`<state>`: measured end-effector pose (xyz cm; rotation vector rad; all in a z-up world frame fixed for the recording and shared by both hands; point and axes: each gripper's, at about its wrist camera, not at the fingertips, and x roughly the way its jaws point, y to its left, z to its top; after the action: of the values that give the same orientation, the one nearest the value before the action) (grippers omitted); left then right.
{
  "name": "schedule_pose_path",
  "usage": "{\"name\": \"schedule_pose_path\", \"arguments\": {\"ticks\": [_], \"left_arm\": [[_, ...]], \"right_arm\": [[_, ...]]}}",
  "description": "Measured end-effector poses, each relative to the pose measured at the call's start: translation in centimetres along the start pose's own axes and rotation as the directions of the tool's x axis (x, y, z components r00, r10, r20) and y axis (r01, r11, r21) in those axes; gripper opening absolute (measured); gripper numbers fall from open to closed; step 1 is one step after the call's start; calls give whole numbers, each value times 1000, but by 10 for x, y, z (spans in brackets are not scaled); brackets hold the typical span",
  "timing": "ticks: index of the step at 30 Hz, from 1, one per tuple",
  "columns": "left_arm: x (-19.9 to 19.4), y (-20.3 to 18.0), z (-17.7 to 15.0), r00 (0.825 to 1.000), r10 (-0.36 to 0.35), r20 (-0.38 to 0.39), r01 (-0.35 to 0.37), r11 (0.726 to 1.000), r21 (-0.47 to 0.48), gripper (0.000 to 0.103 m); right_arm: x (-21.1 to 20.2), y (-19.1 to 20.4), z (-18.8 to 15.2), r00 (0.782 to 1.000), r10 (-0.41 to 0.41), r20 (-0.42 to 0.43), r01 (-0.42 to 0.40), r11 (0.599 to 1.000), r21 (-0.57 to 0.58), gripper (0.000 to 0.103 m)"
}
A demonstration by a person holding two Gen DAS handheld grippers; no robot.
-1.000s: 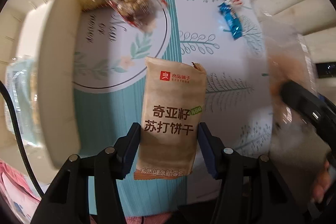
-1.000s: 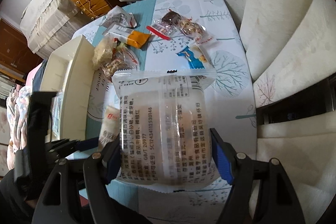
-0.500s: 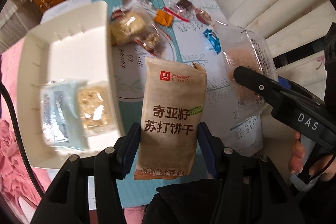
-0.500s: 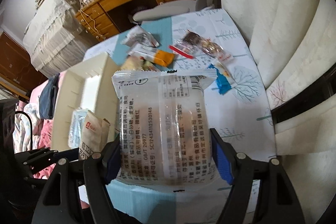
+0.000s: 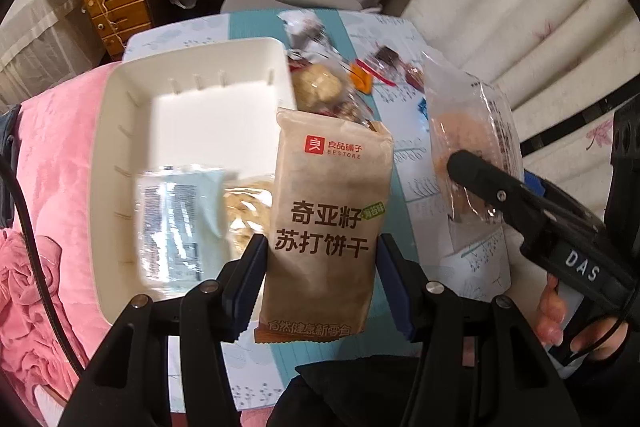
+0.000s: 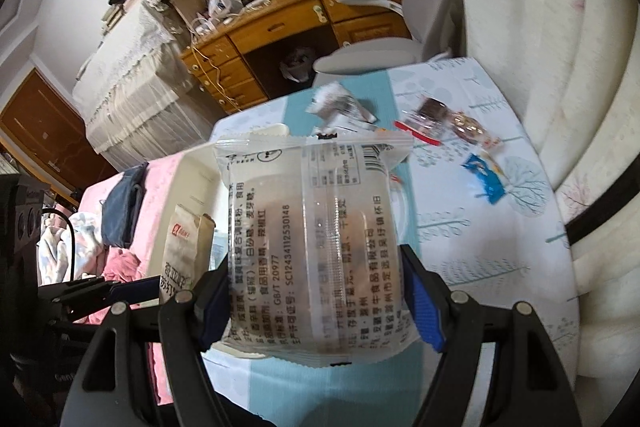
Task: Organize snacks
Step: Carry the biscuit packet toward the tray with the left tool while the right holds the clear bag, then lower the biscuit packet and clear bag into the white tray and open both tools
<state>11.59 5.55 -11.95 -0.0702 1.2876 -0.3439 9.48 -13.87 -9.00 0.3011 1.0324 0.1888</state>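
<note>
My left gripper (image 5: 322, 267) is shut on a brown cracker packet (image 5: 328, 211) with a red logo, held upright above the table. My right gripper (image 6: 318, 303) is shut on a wide clear-wrapped cake packet (image 6: 316, 239), print side toward the camera. In the left wrist view that cake packet (image 5: 472, 143) hangs to the right, in the other gripper. A white tray (image 5: 120, 155) lies left of the cracker packet; inside it are a pale blue packet (image 5: 176, 223) and a biscuit packet (image 5: 248, 207). In the right wrist view the brown packet (image 6: 184, 251) shows at left.
Loose snacks lie on the patterned tablecloth: a clear bag of round biscuits (image 5: 320, 87), an orange wrapper (image 5: 360, 77), a dark sweet (image 6: 430, 111), a blue wrapper (image 6: 484, 179) and a white packet (image 6: 336, 103). A pink blanket (image 5: 52, 163), a wooden desk (image 6: 280, 39) and a cushioned seat back (image 6: 560, 47) surround the table.
Both grippers have risen and pulled back from the table with their packets still held. The white tray, earlier only an edge at the left, now lies in full view below the left gripper.
</note>
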Motion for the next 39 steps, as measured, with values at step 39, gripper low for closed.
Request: {"name": "schedule_pose_path", "arguments": {"ticks": [39], "left_arm": [[-10,132,-34,993,111,50,-102,982,-162,77]], "right_arm": [[41,109,-38,991,128,29,-127,991,-34,88]]}}
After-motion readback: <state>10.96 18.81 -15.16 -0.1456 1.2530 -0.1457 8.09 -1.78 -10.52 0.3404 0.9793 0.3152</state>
